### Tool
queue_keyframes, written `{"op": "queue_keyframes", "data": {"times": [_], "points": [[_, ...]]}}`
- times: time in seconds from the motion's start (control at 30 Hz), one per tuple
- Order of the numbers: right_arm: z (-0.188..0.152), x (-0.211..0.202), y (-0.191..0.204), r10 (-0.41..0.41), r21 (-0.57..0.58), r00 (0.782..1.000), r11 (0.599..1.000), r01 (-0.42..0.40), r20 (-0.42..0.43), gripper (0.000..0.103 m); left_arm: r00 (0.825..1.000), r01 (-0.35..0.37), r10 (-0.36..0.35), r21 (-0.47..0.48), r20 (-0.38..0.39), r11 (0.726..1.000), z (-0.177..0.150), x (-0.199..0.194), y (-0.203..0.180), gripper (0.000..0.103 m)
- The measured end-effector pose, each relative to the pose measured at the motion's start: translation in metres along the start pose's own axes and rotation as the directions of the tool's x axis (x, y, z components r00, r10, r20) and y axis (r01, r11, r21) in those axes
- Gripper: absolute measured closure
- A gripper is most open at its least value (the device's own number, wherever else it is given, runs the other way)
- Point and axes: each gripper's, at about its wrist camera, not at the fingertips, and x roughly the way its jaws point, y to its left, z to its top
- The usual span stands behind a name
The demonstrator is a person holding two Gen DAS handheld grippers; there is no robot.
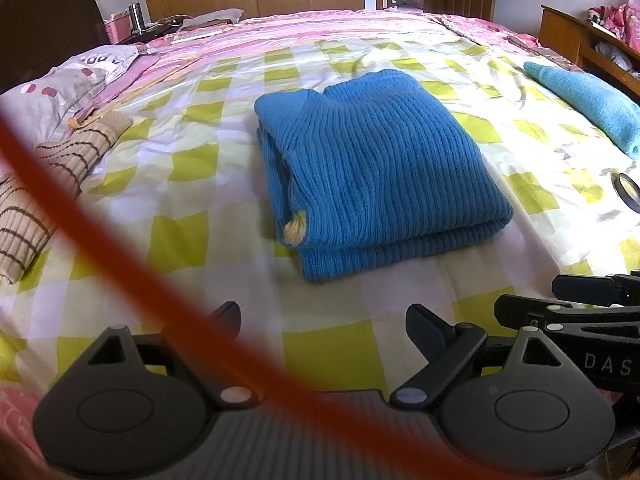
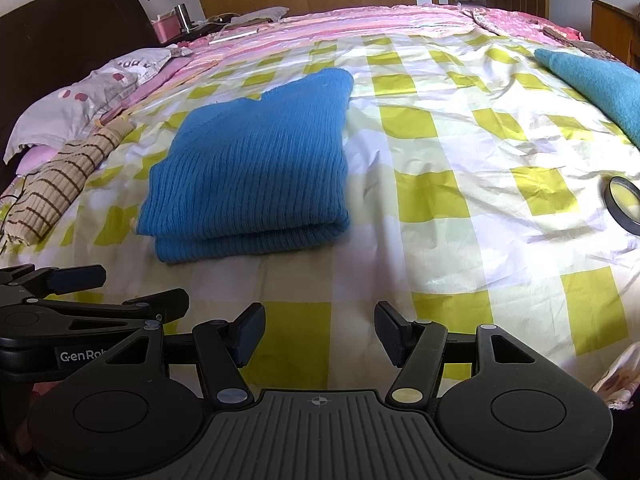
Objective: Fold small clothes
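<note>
Both grippers, left (image 1: 324, 328) and right (image 2: 320, 328), hang side by side just short of the folded blue sweater (image 1: 372, 168), jaws apart and empty. Sweater lies flat on the checked bed sheet (image 2: 440, 184), with a striped beige garment (image 1: 52, 184) to its left and a teal towel (image 1: 588, 100) and black ring (image 2: 626, 204) well to its right.

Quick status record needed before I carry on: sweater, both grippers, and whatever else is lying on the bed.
surface: bed with yellow-checked sheet
blue knit sweater: folded into a compact stack, lying flat on the sheet
left gripper: open, empty, short of the sweater
right gripper: open, empty, over bare sheet
striped beige garment: at the left edge
teal cloth: far right
black ring: right, on the sheet
</note>
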Motion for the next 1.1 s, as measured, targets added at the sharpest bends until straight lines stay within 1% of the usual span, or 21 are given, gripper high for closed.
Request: {"op": "queue_keyframes", "data": {"times": [0.8, 1.1], "points": [[-0.0028, 0.0014, 0.0013, -0.001, -0.011, 1.000, 1.000, 0.001, -0.005, 0.041, 1.000, -0.012, 0.012, -0.009, 0.004, 1.000, -0.0019, 0.0000, 0.0006, 0.009], [-0.0034, 0.0008, 0.0026, -0.004, -0.015, 1.000, 1.000, 0.004, 0.000, 0.039, 1.000, -0.005, 0.005, -0.019, 0.010, 1.000, -0.0015, -0.0011, 0.0005, 0.010]]}}
